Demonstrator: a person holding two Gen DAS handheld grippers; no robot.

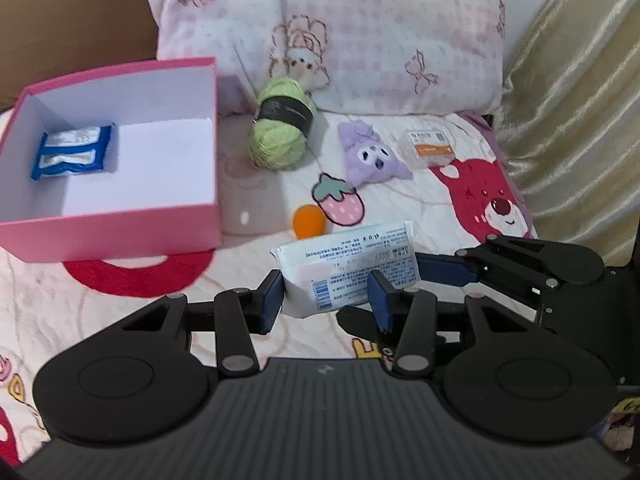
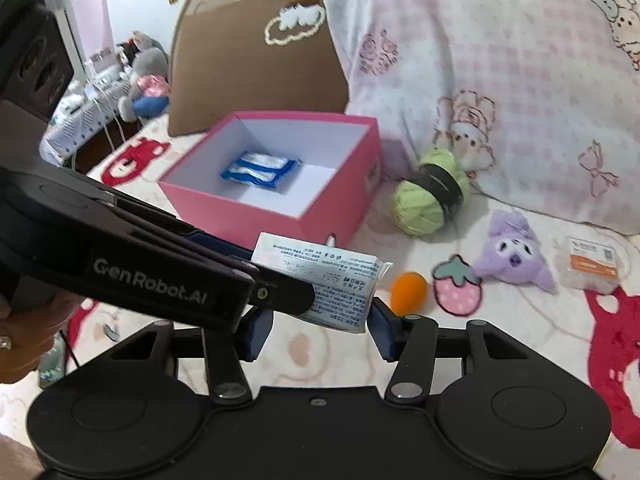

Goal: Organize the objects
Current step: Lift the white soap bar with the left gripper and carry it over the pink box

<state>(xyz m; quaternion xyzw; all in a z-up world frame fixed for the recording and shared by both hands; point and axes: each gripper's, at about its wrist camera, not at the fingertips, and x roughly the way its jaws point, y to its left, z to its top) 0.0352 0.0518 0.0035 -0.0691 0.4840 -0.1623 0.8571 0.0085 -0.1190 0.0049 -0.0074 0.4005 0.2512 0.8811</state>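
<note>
A white printed packet [image 1: 348,266] hangs above the bed, and my left gripper [image 1: 326,304] is shut on its lower part. In the right wrist view the same packet [image 2: 320,280] sits between the blue pads of my right gripper [image 2: 318,330]. The right pad touches its edge, and the left gripper's finger [image 2: 288,292] crosses over the other side. The right gripper's finger [image 1: 444,270] comes in from the right and meets the packet's end. To the left stands an open pink box [image 1: 120,232] [image 2: 260,220] holding a blue packet [image 1: 74,152] [image 2: 260,170].
On the bedsheet lie a green yarn ball [image 1: 280,128], a purple plush [image 1: 372,156], an orange ball [image 1: 308,220] and a clear case with an orange label [image 1: 430,148]. A pink pillow [image 1: 340,20] and brown cardboard [image 2: 248,64] stand behind. A hand [image 2: 24,332] shows at left.
</note>
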